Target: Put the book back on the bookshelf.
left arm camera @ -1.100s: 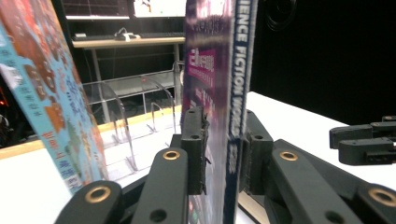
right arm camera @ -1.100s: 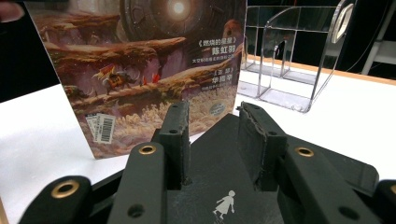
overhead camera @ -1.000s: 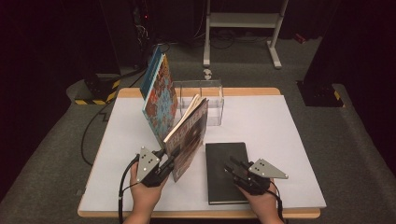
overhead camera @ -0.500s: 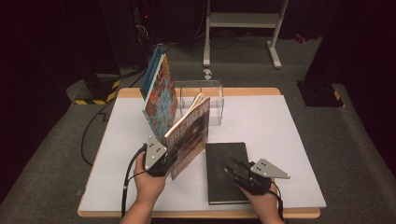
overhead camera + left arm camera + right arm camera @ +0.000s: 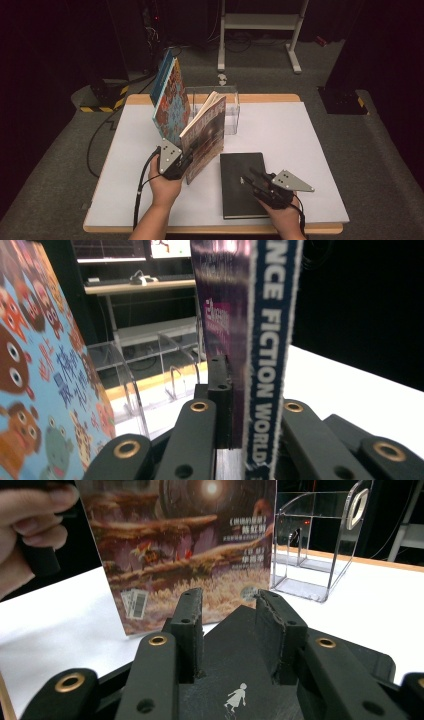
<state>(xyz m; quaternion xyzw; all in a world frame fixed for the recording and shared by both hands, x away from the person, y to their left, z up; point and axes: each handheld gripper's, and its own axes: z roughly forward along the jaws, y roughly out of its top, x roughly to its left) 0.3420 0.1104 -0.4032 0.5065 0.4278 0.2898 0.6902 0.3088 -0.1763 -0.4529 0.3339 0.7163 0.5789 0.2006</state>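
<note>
My left gripper [image 5: 186, 159] is shut on the spine of a science fiction magazine [image 5: 206, 134] and holds it upright on its lower edge. In the left gripper view its blue spine [image 5: 270, 340] sits clamped between the black jaws [image 5: 250, 405]. Just left of it a colourful children's book [image 5: 170, 102] stands leaning by a clear acrylic holder [image 5: 225, 107]. A black book [image 5: 242, 184] lies flat at the front. My right gripper [image 5: 251, 179] rests low over its right part, jaws apart with bare cover [image 5: 235, 650] between them [image 5: 230, 615], pressing on nothing.
A white mat [image 5: 310, 140] covers the wooden table, with free room at its right and far left. The acrylic holder [image 5: 320, 545] has open compartments facing the person. Beyond the table stand a white metal frame [image 5: 260, 22] and floor cables.
My left hand has carried the magazine a little away from the person and toward the holder, and the magazine now stands closer to upright. The right gripper has stayed where it was.
</note>
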